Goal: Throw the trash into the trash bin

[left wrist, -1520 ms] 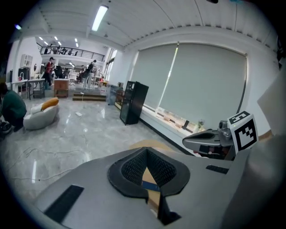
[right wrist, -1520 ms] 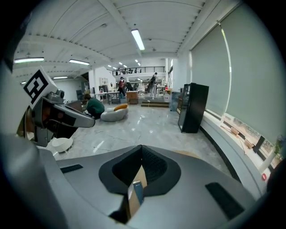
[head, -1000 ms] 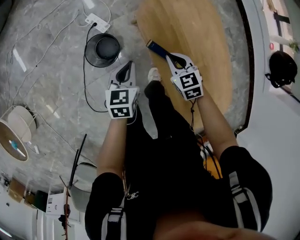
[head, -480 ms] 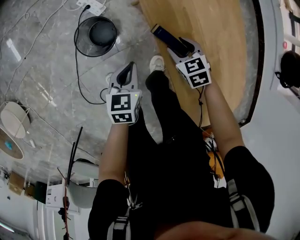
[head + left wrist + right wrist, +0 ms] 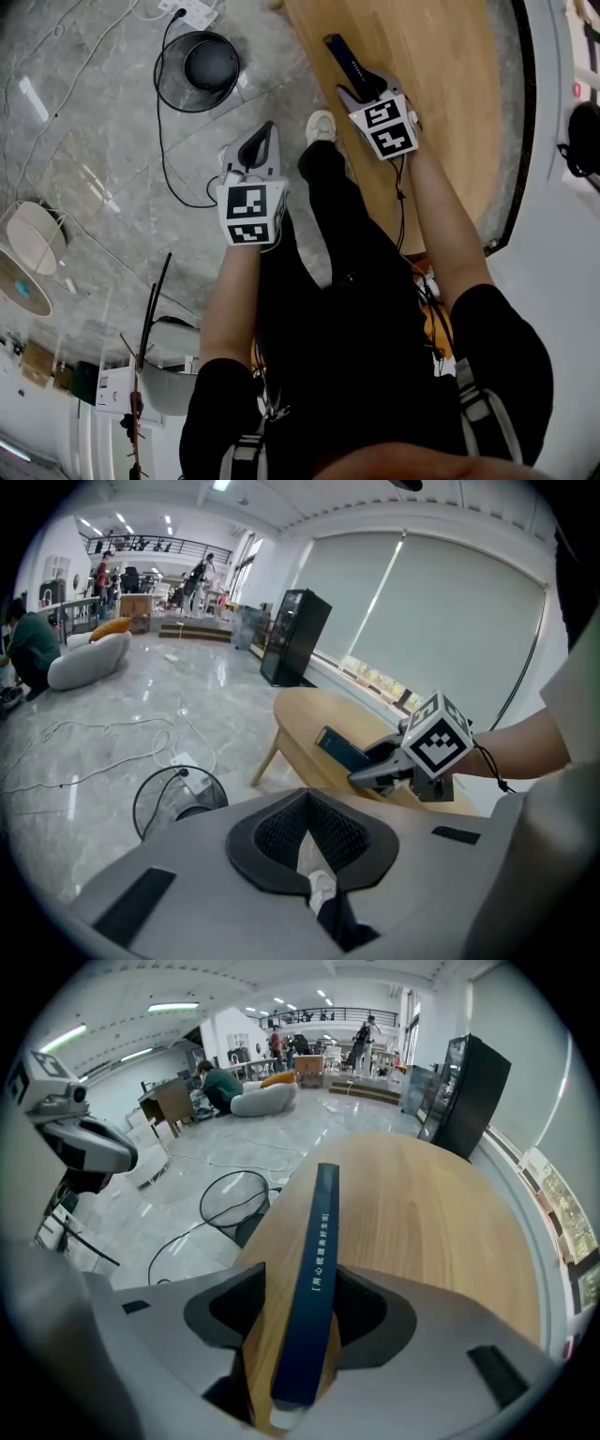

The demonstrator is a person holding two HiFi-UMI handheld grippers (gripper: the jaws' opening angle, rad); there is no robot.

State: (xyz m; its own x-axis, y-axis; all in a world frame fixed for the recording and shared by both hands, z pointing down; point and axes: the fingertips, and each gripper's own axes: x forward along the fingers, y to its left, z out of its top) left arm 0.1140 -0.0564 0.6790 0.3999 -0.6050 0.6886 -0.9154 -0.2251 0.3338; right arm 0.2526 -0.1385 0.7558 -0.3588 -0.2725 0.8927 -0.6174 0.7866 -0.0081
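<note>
The jaws of the right gripper (image 5: 298, 1330) are opening. They are standing spread wide with the dark blue box (image 5: 317, 1260) between them. Gaps are showing on both sides of it, so the pads are not pressing on it. The box is slim and long, sitting on a narrow edge with its white-printed narrow face turned up. In the right gripper view its long axis is running from 6 o'clock up to 12 o'clock, straight out along the jaws. In the head view it is pointing away from the jaws toward 11 o'clock. It is lying over the wooden bench (image 5: 441, 103), near the bench's left edge. Whether it is resting on the wood I cannot tell.

A second ago these jaws were clamping the box, which was slanting toward 10 o'clock across the bench's edge. Now it is sitting farther in over the wood and the grip is coming off.

The jaws of the left gripper (image 5: 266, 141) are pressing together on nothing. They are pointing toward 12 o'clock over the grey marble floor (image 5: 94, 141), at 8 o'clock from the right gripper. The black wire trash bin (image 5: 197, 70) is standing on that floor between 10 and 11 o'clock from the left gripper, well apart from the box.
</note>
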